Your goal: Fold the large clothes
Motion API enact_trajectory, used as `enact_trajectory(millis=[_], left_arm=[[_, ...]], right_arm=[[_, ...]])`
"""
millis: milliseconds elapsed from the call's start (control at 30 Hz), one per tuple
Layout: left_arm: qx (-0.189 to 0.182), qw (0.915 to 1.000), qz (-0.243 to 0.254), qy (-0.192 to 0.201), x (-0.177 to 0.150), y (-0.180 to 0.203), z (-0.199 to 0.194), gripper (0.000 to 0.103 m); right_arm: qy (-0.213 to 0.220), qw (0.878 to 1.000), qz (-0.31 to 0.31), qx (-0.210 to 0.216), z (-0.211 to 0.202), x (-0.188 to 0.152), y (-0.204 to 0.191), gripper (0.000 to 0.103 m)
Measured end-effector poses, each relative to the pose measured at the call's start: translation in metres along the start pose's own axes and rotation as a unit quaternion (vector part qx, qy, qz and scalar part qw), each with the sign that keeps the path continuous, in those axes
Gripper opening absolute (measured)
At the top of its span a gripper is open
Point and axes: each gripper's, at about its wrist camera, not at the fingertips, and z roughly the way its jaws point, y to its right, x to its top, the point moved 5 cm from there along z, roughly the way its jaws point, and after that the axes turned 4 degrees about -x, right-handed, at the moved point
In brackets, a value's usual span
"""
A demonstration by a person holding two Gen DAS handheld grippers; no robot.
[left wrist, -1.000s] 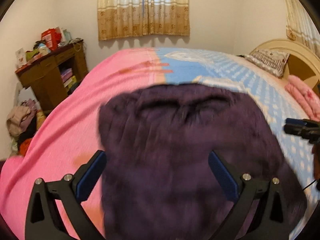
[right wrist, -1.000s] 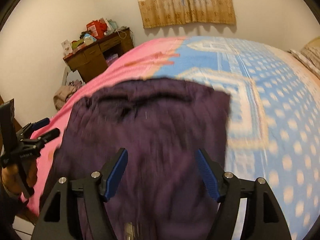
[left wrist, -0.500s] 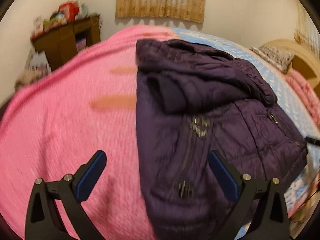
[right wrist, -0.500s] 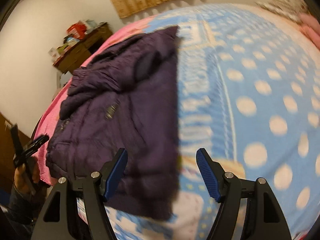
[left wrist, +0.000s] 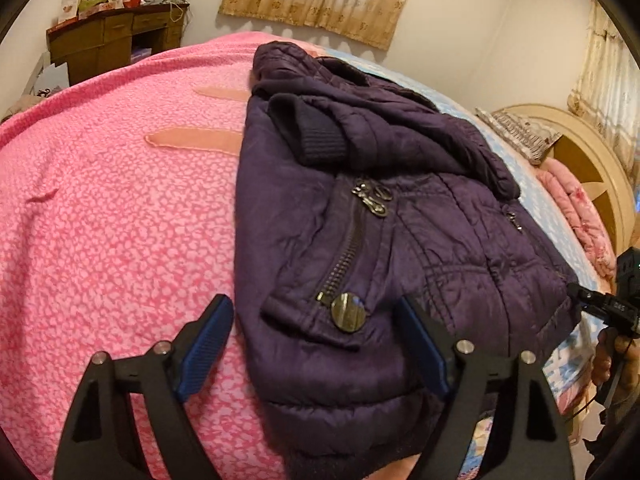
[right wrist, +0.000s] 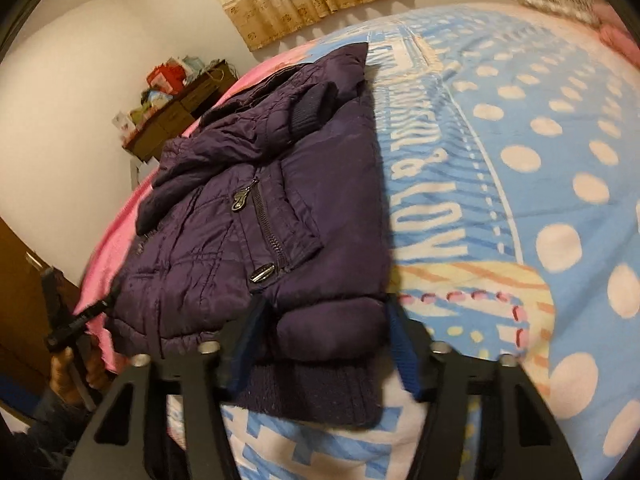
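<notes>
A dark purple padded jacket (left wrist: 384,216) lies folded on the bed, sleeves laid across its front, zipper and snap button showing; it also shows in the right wrist view (right wrist: 272,216). My left gripper (left wrist: 316,348) is open, its blue pads straddling the jacket's near left hem corner. My right gripper (right wrist: 324,344) is open around the near right corner, above the ribbed hem (right wrist: 320,392). Neither grips cloth. The right gripper shows at the left view's right edge (left wrist: 612,304); the left gripper shows at the right view's left edge (right wrist: 72,324).
The bed has a pink blanket (left wrist: 100,220) on the left and a blue dotted blanket (right wrist: 540,140) on the right. A cluttered wooden desk (left wrist: 108,36) stands by the far wall. Pillows and a headboard (left wrist: 592,168) are at the right.
The jacket was held up and swinging one second ago; it now lies on the bed. Both grippers have dropped low to its near hem corners.
</notes>
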Motion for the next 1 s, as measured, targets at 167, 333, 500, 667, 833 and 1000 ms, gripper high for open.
enact_trajectory(millis=[167,333,500,667,833,1000], left_arm=[[-0.01,0.9999,0.009,0.002,-0.002,0.004,-0.003,0.067],[0.001,0.9998,0.008,0.016,-0.001,0.006,0.003,0.073],[0.006,0.9999,0.007,0.014,0.003,0.003,-0.001,0.048],[-0.016,0.9997,0.011,0.015,0.0,0.001,-0.019,0.03],[-0.011,0.9992,0.037,0.005,-0.003,0.02,-0.045,0.027],[-0.05,0.9984,0.023,-0.011,-0.005,0.026,-0.079,0.026]], right_arm=[[-0.001,0.999,0.03,0.038,0.0,-0.006,0.007,0.042],[0.02,0.999,0.028,0.035,0.003,-0.007,0.004,0.042],[0.024,0.998,0.029,0.047,-0.005,-0.01,0.004,0.035],[0.026,0.997,0.036,0.064,-0.011,-0.019,0.005,0.031],[0.042,0.992,0.052,0.111,-0.042,-0.034,-0.002,0.027],[0.064,0.985,0.06,0.148,-0.079,-0.041,-0.015,0.021]])
